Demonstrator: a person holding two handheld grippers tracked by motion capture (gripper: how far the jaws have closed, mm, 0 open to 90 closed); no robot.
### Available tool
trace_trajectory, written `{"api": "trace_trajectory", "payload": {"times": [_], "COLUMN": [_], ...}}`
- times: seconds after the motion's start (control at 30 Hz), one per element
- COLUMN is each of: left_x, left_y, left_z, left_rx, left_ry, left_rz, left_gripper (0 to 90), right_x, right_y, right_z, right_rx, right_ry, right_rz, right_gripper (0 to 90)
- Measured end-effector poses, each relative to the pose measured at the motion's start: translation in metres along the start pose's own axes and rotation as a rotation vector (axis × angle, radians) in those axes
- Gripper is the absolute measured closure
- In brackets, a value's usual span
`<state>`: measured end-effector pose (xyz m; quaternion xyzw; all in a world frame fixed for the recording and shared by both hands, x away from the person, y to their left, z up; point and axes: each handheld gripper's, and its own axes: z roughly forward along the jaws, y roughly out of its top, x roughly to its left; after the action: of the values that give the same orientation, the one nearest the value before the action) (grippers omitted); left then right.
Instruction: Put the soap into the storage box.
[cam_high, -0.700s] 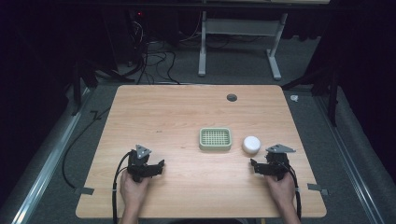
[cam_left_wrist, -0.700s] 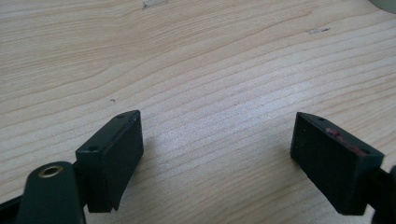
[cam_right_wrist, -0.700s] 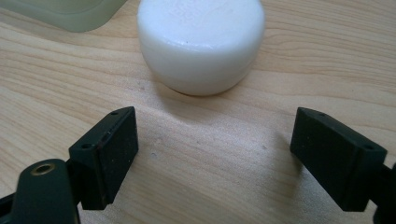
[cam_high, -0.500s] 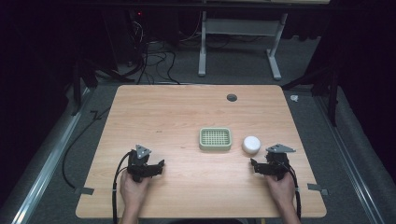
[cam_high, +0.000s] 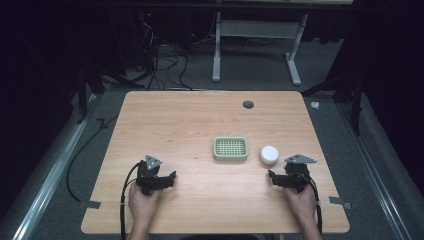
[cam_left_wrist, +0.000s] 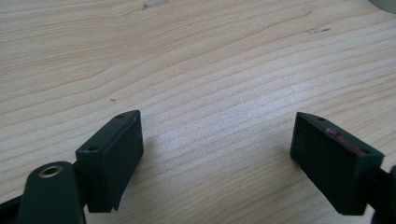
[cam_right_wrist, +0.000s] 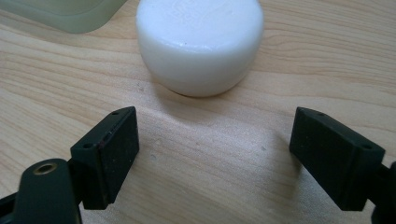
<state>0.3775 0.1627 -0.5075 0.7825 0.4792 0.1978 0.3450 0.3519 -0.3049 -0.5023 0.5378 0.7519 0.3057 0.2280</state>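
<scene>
Nothing is shifting since a moment ago: both grippers are resting low. Right gripper (cam_right_wrist: 215, 158) is spreading its blocky black jaws just short of the smooth round white soap (cam_right_wrist: 201, 42); left gripper (cam_left_wrist: 217, 161) is gaping over bare wood grain (cam_left_wrist: 196, 70).

Light fell from above onto the tabletop (cam_high: 200, 125), leaving the surrounding room nearly black. The high view was soft and slightly grainy. In the right gripper view the white soap (cam_right_wrist: 201, 42) showed mild glare and cast a soft shadow forward; near jaw parts were blurred.
</scene>
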Motion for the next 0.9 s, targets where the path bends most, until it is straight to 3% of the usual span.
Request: {"api": "trace_trajectory", "payload": {"times": [0.6, 0.9], "left_x": [0.0001, 0.0001], "left_y": [0.0, -0.0001], "left_z": [-0.0001, 0.0001], "left_rx": [0.0, -0.002], "left_ry": [-0.001, -0.001], "left_rz": [0.0, -0.002], "left_gripper": [17.7, 17.6], "right_x": [-0.0012, -0.0014], "right_y": [0.0013, 0.0075], "right_z": [-0.0002, -0.0079], "right_rx": [0.006, -0.025], "right_ry": [0.005, 0.018], "right_rz": [0.015, 0.015], "right_gripper": [16.1, 14.7]}}
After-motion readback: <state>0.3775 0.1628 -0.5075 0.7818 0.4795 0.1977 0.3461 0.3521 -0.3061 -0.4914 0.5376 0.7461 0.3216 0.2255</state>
